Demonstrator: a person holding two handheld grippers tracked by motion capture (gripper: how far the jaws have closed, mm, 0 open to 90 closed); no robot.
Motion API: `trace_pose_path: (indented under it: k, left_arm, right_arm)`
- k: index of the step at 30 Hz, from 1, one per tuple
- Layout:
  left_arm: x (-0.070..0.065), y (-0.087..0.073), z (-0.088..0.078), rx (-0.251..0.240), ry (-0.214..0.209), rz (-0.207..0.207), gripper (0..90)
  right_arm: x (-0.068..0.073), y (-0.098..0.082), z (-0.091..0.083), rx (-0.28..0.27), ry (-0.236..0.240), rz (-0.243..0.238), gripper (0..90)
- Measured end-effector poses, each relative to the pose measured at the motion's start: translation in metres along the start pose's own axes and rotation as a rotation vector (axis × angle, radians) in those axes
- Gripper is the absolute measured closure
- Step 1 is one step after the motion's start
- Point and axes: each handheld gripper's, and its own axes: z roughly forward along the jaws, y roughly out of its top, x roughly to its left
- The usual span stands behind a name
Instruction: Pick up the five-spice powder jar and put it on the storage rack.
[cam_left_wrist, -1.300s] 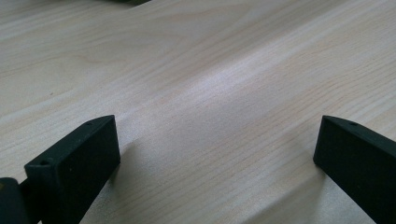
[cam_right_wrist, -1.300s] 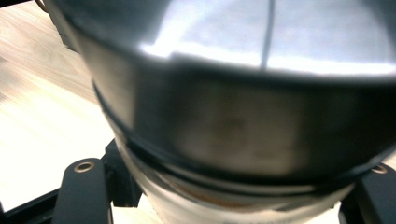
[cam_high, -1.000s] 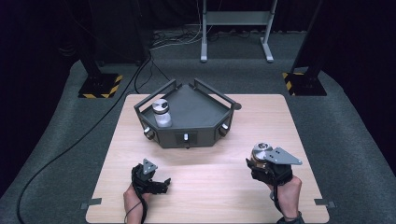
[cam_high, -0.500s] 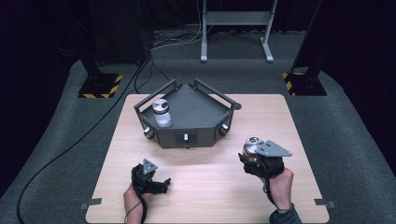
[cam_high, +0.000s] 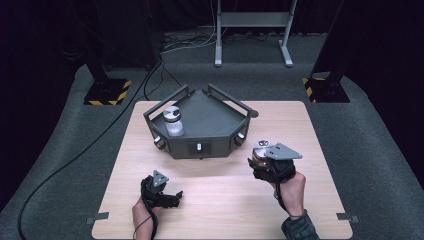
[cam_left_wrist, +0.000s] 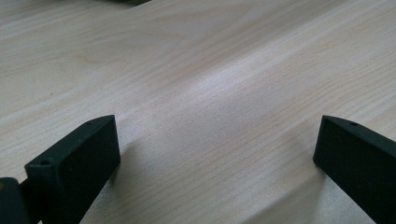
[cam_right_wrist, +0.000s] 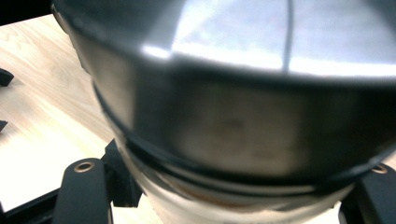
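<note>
From the high view, a dark angular tray (cam_high: 210, 117) sits at the far middle of the wooden table (cam_high: 220, 200), with a metal-lidded jar (cam_high: 173, 120) upright in its left corner. The left tool (cam_high: 162, 192) lies low near the front edge; the right tool (cam_high: 267, 160) carries a second jar (cam_high: 261, 149), just right of the tray.

The left gripper view adds what the high view cannot — the jaws spread wide over bare wood.

The right gripper view shows the second jar's (cam_right_wrist: 233, 107) shiny lid close up, jaws clamped on either side.
</note>
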Motion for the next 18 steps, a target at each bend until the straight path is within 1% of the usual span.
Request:
trace_pose_path:
  k: [6, 18]
  left_arm:
    - [0.000, 0.000, 0.000, -0.001, 0.000, -0.001, 0.2]
    - [0.000, 0.000, 0.000, -0.001, 0.000, -0.001, 0.2]
  right_arm:
    - [0.001, 0.008, 0.006, 0.000, 0.002, -0.015, 30.1]
    - [-0.002, 0.021, 0.020, -0.007, 0.023, -0.009, 30.1]
